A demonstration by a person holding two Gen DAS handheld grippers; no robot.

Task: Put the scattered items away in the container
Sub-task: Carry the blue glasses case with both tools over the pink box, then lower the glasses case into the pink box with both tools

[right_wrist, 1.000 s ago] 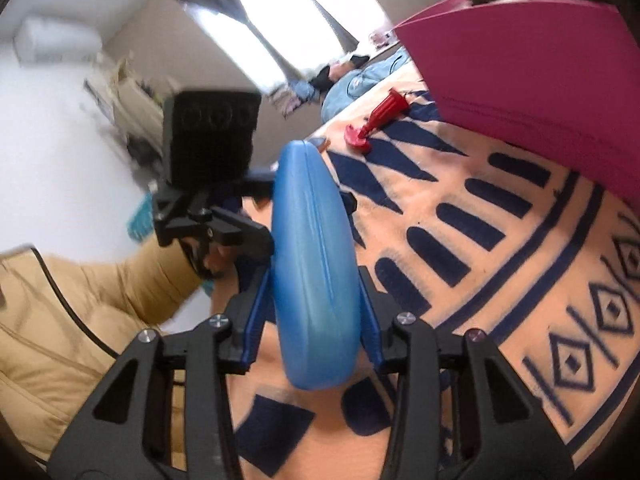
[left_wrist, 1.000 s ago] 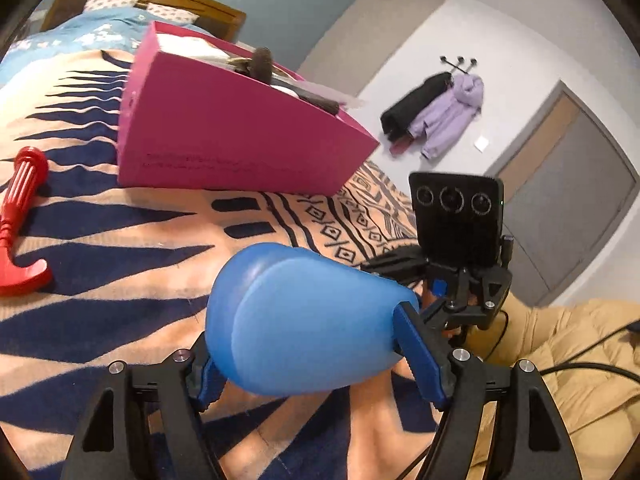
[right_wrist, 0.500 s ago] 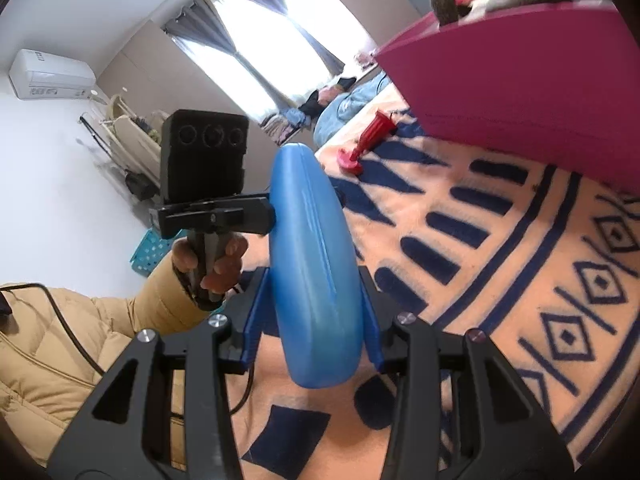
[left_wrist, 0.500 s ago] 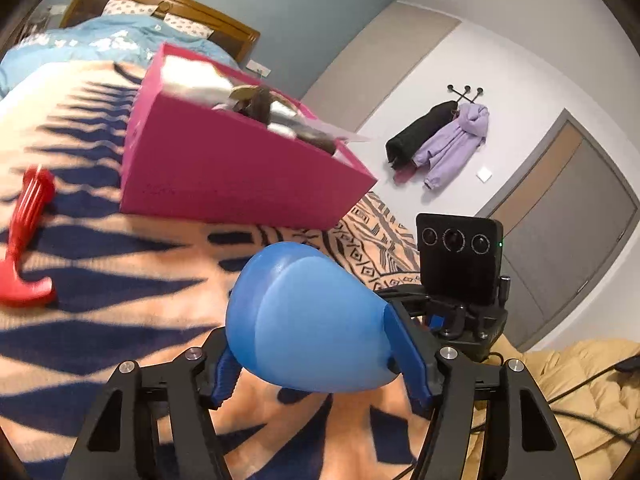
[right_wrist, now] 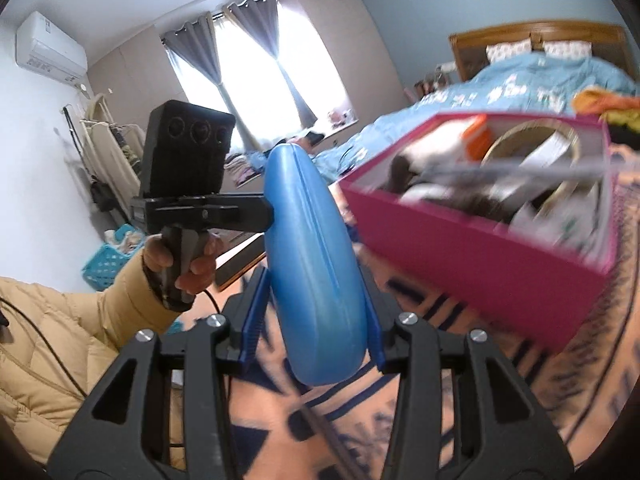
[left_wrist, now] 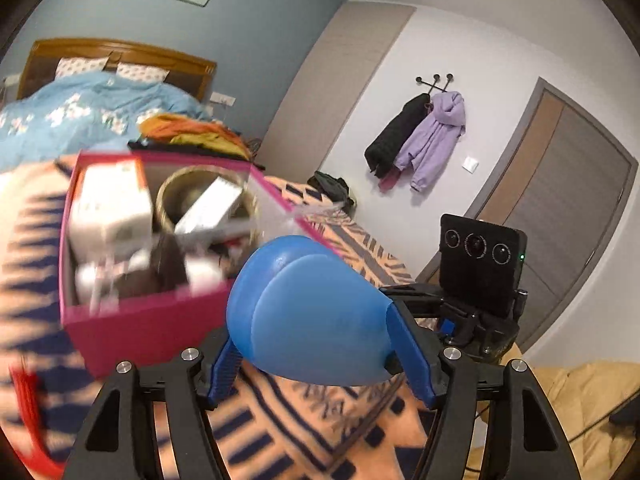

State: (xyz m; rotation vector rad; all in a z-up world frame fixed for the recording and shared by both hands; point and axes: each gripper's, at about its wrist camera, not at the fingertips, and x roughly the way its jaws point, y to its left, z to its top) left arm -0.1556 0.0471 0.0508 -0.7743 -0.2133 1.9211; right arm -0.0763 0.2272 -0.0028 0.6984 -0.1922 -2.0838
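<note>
- Bedroom setting: patterned orange-and-navy blanket (left_wrist: 304, 420) spread under the work area; blue wall with three framed prints; wooden headboard (left_wrist: 120, 56) and blue floral duvet (left_wrist: 80, 116) beyond.
- Blue oval case (left_wrist: 316, 320): lifted clear of the blanket, carried between both tools just in front of the container's near corner. No brand or lettering readable on it.
- Left tongs (left_wrist: 320, 356): pinching the case across its broad faces. Their jaws have just eased slightly wider, the case remaining between the blue pads.
- Right tongs (right_wrist: 316, 344): clamped on the case's narrow edges, pads pressing both sides.
- Left hand (right_wrist: 184, 264): wrapped round its tool's grip, tan padded sleeve behind.
- Pink box (left_wrist: 132, 328): open-topped container standing on the blanket, already crowded with a white carton, a brass-coloured round bowl (left_wrist: 208, 200), a flat white box and dark items. Little free room shows inside; print on the cartons is too blurred to read.
- Red hammer (left_wrist: 28, 420): lying on the blanket at the left edge of the left view, well apart from the box.
- Open room: bare blanket lies in front of the box.
- Background: jackets on wall hooks (left_wrist: 420, 136); curtained window (right_wrist: 256, 64); air conditioner (right_wrist: 50, 48).
</note>
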